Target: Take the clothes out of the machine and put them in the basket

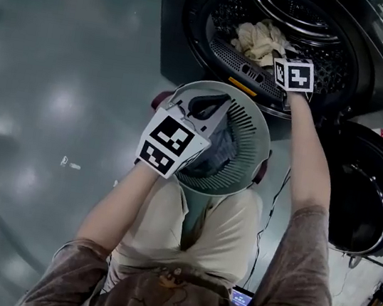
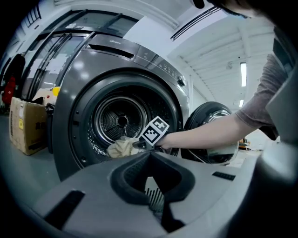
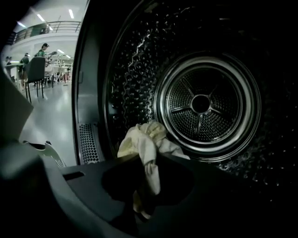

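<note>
right gripper (image 3: 146,186): clamped on a cream cloth (image 3: 142,142), with one fold hanging down between the jaws

cloth spot: low at the front edge of the drum (image 3: 200,104), just inside the machine (image 2: 116,83) opening

left gripper (image 2: 156,200): looks nipped onto the slatted wall of the basket (image 1: 252,133), which sits right below the opening

basket contents: something dark down in there, can't tell what tbh

step: I'd say the pull-out, since the cloth is grabbed but not clear of the drum

next: draw it back over the drum's front lip without snagging, bring it above the basket rim, then let the jaws part
</note>
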The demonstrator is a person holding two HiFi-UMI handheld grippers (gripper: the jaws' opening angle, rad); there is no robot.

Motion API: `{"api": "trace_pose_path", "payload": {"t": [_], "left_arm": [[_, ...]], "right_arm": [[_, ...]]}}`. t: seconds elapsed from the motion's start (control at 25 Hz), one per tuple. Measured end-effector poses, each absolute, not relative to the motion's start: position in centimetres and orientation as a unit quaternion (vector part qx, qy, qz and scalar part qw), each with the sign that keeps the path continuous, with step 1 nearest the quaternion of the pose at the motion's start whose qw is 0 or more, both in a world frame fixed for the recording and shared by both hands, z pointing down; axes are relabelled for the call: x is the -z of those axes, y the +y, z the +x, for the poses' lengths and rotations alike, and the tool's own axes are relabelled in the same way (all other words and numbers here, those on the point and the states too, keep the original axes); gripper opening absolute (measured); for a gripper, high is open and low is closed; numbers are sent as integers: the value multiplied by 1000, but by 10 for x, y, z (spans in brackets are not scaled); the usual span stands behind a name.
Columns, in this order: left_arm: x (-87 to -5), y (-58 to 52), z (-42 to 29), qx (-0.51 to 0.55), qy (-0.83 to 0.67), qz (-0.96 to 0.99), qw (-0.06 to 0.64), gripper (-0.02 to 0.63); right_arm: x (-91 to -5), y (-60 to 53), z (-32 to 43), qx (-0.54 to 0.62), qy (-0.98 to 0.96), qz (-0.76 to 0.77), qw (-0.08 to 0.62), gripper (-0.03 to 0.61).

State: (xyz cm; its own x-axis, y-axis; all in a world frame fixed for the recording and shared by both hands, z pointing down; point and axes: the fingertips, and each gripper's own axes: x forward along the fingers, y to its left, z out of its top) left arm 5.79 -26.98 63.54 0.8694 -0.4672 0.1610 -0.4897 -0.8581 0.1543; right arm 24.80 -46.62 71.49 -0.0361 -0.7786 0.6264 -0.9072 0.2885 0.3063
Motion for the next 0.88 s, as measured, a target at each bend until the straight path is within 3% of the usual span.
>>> {"api": "trace_pose_path", "payload": {"t": [0.88], "left_arm": [[-615, -248, 75, -60, -272, 959, 56, 3]], "right_arm": [[-641, -317, 192, -72, -791, 546, 266, 51]]}}
